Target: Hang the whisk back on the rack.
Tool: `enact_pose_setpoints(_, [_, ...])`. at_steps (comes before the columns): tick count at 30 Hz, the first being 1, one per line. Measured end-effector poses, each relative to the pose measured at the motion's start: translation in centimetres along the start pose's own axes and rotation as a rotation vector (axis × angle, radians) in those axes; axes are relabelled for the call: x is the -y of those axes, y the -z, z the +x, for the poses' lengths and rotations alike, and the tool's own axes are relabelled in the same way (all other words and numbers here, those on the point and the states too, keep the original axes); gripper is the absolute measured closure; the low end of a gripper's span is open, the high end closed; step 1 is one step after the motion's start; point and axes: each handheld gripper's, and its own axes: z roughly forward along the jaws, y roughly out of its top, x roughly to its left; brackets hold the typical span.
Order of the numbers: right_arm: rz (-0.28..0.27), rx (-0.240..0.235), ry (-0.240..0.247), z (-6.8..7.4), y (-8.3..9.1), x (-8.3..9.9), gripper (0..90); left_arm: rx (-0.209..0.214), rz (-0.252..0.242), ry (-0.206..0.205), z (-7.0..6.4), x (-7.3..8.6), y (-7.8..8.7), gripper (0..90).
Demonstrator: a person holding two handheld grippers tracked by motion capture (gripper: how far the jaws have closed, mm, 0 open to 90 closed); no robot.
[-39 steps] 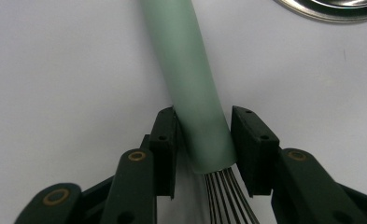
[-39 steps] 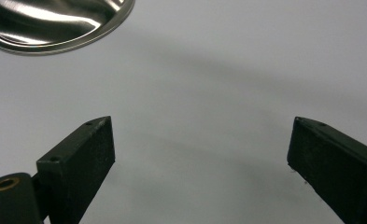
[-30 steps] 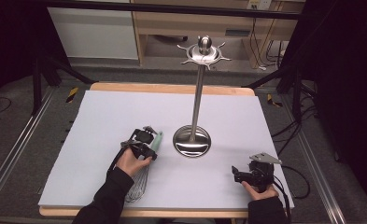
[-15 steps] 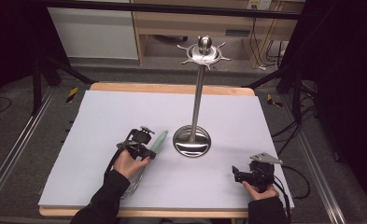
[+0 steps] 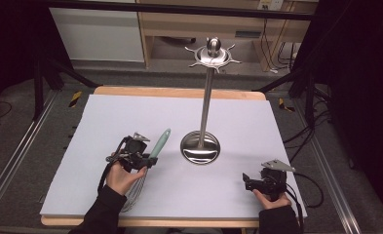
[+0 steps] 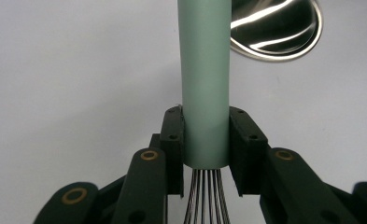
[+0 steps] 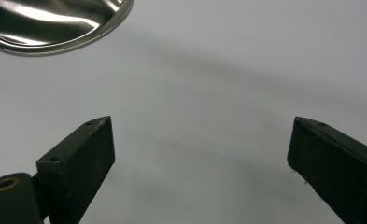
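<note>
L gripper [image 6: 204, 140] pinching whisk [image 6: 204, 70] handle nr wires | R gripper [image 7: 200, 154] spread, empty

The high view is looking forward and down over the whole table [image 5: 101, 122] from the person's side, pretty far back. The left gripper view is sitting super close, facing along its jaws toward the stand's round base [image 6: 284, 32]. The right gripper view is hovering low over the white surface too, also catching that base [image 7: 55, 23] at its top left.
</note>
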Motion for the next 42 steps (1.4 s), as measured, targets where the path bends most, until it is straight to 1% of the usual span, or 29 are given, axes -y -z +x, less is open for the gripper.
enact_pose_setpoints(2, [0.000, 0.000, 0.000, 0.0, 0.0, 0.0, 7.9, -0.001, -0.036, -0.007, 0.1, 0.2, 0.7, 69.2])
enact_pose_setpoints(4, [-0.001, 0.001, 0.000, 0.0, 0.0, 0.0, 7.9, -0.005, -0.085, -0.020, 0.0, 0.5, 1.4, 69.2])
enact_pose_setpoints(7, [-0.002, -0.001, -0.001, 0.0, 0.0, 0.0, 7.9, -0.024, -0.130, -0.033, -0.3, 0.8, 2.1, 69.2])
enact_pose_setpoints(8, [-0.002, -0.001, -0.002, 0.0, 0.1, 0.0, 7.9, -0.025, -0.142, -0.037, -0.4, 0.9, 2.4, 69.2])
enact_pose_setpoints(12, [-0.009, -0.001, 0.004, -0.1, 0.1, 0.0, 7.9, -0.019, -0.175, -0.039, -0.5, 1.2, 3.3, 69.2])
enact_pose_setpoints(13, [-0.005, -0.002, -0.002, 0.0, 0.1, 0.0, 7.9, -0.016, -0.196, -0.028, -0.5, 1.2, 3.6, 69.2])
enact_pose_setpoints(15, [-0.005, -0.006, -0.002, 0.0, 0.1, 0.0, 8.3, -0.018, -0.235, -0.032, -0.5, 1.3, 4.3, 69.2])
enact_pose_setpoints(19, [-0.015, 0.001, -0.004, 0.0, 0.4, 0.0, 8.6, -0.003, -0.299, -0.040, -0.6, 1.5, 5.6, 69.2])
enact_pose_setpoints(22, [-0.020, 0.001, -0.002, 0.0, 0.4, 0.0, 8.7, -0.008, -0.333, -0.053, -0.8, 1.5, 6.4, 69.2])
enact_pose_setpoints(29, [-0.025, 0.001, -0.001, 0.0, 0.4, 0.0, 8.7, 0.005, -0.371, -0.068, -1.2, 1.1, 7.0, 69.1])
enact_pose_setpoints(31, [-0.026, 0.001, -0.002, -0.1, 0.4, 0.0, 8.7, 0.006, -0.383, -0.080, -1.3, 1.0, 7.1, 69.2])
enact_pose_setpoints(36, [-0.028, -0.002, 0.004, 0.0, 0.4, -0.1, 8.7, 0.019, -0.414, -0.103, -1.9, 0.2, 7.6, 69.1])
enact_pose_setpoints(39, [-0.030, -0.002, 0.001, 0.0, 0.3, -0.1, 8.7, 0.026, -0.451, -0.114, -2.4, -0.3, 8.0, 69.2])
enact_pose_setpoints(40, [-0.031, -0.002, 0.001, 0.0, 0.3, -0.1, 8.7, 0.030, -0.456, -0.117, -2.5, -0.5, 8.1, 69.2])
enact_pose_setpoints(42, [-0.033, 0.004, 0.003, 0.0, 0.3, -0.1, 8.7, 0.043, -0.480, -0.116, -2.7, -0.9, 8.2, 69.2])
